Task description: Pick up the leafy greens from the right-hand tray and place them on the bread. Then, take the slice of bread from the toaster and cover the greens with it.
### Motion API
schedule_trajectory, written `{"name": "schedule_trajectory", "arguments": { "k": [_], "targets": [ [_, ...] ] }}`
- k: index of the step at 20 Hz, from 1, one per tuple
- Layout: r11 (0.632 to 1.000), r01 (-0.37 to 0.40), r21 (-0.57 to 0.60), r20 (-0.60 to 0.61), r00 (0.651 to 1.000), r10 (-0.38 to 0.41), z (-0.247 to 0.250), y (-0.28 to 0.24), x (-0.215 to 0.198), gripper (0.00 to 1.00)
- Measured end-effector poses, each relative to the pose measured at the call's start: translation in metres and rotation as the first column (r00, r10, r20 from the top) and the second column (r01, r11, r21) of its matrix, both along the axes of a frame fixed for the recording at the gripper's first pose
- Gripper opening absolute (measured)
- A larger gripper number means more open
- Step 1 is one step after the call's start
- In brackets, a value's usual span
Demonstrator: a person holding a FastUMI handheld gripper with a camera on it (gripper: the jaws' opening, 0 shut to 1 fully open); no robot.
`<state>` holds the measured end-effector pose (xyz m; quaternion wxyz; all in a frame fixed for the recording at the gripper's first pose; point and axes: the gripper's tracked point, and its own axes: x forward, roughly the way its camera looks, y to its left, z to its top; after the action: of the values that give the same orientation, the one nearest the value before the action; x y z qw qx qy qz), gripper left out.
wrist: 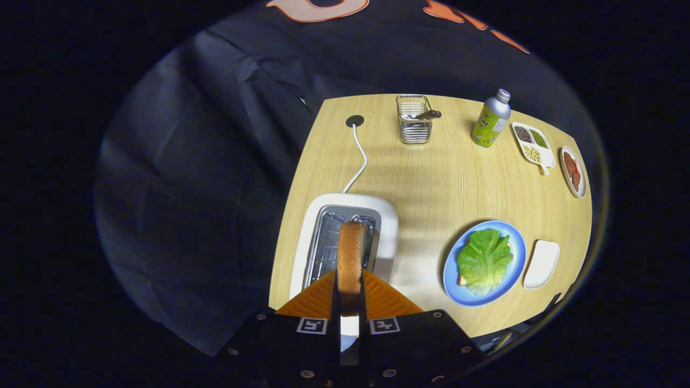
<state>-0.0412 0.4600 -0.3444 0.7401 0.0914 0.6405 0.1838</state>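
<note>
Gripping the slice of bread (351, 258) edge-on, your gripper (349, 293) has both orange fingers pressed against its flat faces, right above the toaster (388, 215). The slice stands upright between the fingers, its top crust pointing ahead over the slot; whether its lower edge is fully clear of the slot is hard to tell from this angle.

Off to the right of the fingers sits the blue plate (509, 237), with the leafy greens (485, 260) already lying on the bottom bread, a corner of which peeks out under the leaf. Just beyond the plate is the white tray (542, 264).

Watch these points:
- If the slice is not yet clear, swinging right could catch it on the toaster's rim and twist it in your grip.
- The hold is on a narrow band of soft bread; squeezing harder may crush it, and easing off may let it slide.
- The slice is vertical now, so you must roll it flat before setting it down, or it may land on edge and push the greens off.

Your hand looks held high, tilted down at the table (431, 178), fingers aimed along the toaster.
</note>
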Motion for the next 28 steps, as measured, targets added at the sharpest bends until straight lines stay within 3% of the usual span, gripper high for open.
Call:
{"name": "schedule_trajectory", "arguments": {
  "k": [6, 9, 18, 28],
  "targets": [
    [0.983, 0.049, 0.176, 0.01, 0.999, -0.052, 0.04, -0.024, 0.008, 0.14],
    [0.979, 0.065, 0.193, 0.028, 0.997, -0.072, 0.041, -0.052, 0.013, 0.14],
    [0.954, 0.154, 0.258, -0.027, 0.988, -0.152, 0.012, -0.13, 0.011, 0.14],
    [0.934, 0.192, 0.302, -0.084, 0.981, -0.175, -0.045, -0.183, -0.005, 0.14]
  ]
}}
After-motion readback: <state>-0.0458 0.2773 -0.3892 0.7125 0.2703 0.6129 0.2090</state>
